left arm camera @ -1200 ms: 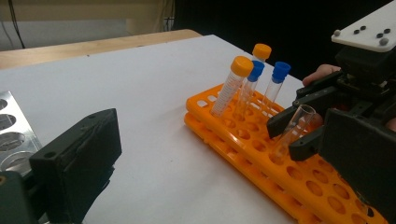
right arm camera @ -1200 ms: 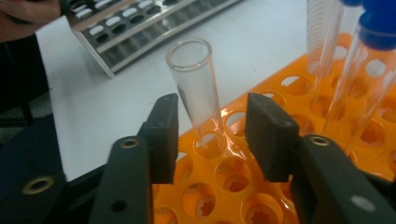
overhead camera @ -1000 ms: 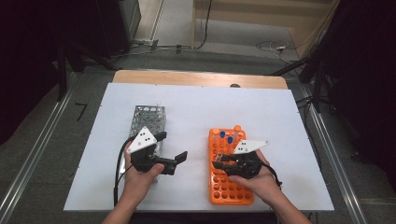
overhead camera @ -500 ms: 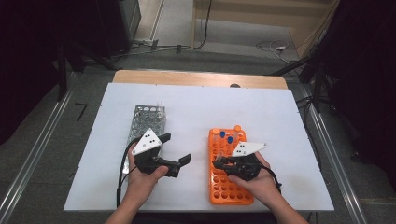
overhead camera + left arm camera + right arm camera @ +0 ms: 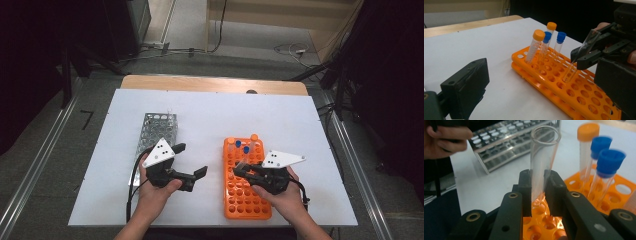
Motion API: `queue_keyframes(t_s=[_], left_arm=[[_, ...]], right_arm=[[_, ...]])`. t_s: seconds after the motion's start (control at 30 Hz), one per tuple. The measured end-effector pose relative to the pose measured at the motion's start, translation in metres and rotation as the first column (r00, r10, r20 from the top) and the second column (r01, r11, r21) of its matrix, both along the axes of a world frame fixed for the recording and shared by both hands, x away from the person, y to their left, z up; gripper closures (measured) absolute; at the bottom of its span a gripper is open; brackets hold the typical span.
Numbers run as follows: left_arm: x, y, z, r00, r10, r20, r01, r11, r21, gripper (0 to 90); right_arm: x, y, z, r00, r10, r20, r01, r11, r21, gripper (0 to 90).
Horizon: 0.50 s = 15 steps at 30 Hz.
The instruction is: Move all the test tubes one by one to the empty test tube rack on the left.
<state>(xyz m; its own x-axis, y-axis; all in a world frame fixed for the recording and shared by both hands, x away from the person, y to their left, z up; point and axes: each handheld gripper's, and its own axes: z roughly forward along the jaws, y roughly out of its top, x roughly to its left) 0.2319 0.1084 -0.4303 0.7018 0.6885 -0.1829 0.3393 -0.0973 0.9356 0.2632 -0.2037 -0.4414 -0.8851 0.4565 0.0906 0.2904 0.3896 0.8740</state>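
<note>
Right gripper tilted, clamping glass tube

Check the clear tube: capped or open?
Open. The clear tube shows a bare round rim with no cap, clamped in the right hand-held gripper over the orange rack.

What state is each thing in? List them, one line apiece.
Right gripper: shut on the clear tube.
Clear tube: uncapped, tilted, bottom in an orange rack hole.
Left gripper: open, holding nothing.
Orange rack: flat on the table, most holes free.
Capped tubes: four, two orange-capped and two blue-capped, standing in the orange rack.
Metal rack: flat on the table.
</note>
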Motion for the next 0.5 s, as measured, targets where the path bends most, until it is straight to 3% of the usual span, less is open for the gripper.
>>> queue_keyframes(t_s=[0.17, 0.5], left_arm=[[-0.002, -0.003, 0.003, 0.9999, -0.013, 0.007, 0.013, 0.9999, -0.003, 0.0], [-0.006, -0.016, 0.01, 0.9971, -0.07, 0.03, 0.071, 0.9971, -0.025, 9.3]], right_arm=[[-0.003, -0.001, 0.005, 1.0, 0.003, 0.004, -0.003, 1.0, 0.031, 73.9], [-0.008, 0.011, 0.005, 0.9983, 0.057, -0.013, -0.057, 0.998, 0.035, 73.9]])
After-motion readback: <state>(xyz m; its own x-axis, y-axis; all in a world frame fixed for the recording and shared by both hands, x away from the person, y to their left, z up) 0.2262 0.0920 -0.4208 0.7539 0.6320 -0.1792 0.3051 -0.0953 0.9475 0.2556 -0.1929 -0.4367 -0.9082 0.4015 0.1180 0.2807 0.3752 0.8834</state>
